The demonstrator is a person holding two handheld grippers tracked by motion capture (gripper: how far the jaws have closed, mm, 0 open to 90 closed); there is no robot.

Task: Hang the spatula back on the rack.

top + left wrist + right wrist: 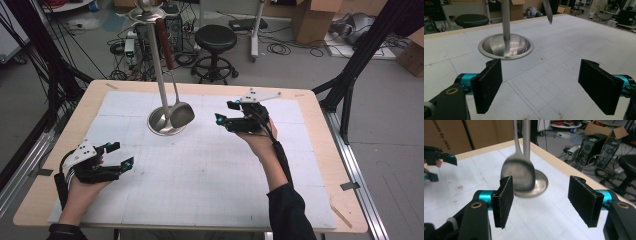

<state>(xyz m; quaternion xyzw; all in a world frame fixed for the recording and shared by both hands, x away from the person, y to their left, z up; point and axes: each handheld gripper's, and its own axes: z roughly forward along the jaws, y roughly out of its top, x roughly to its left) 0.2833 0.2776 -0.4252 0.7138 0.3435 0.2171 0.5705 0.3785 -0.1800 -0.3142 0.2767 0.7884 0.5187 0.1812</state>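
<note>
The right hand-held gripper (223, 113), felt-padded jaws apart and holding nothing, faces a hanging shiny steel ladle (180, 114).

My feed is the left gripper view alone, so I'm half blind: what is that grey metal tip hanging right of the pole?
Observer: The bowl of a ladle, hung by its brown handle from the top of the stand.
Operator: Where's the other gripper?
Observer: The right gripper sits beside the ladle, on its right in the high view, not touching it.
Operator: Its jaws?
Observer: Open, with nothing between them.
</note>
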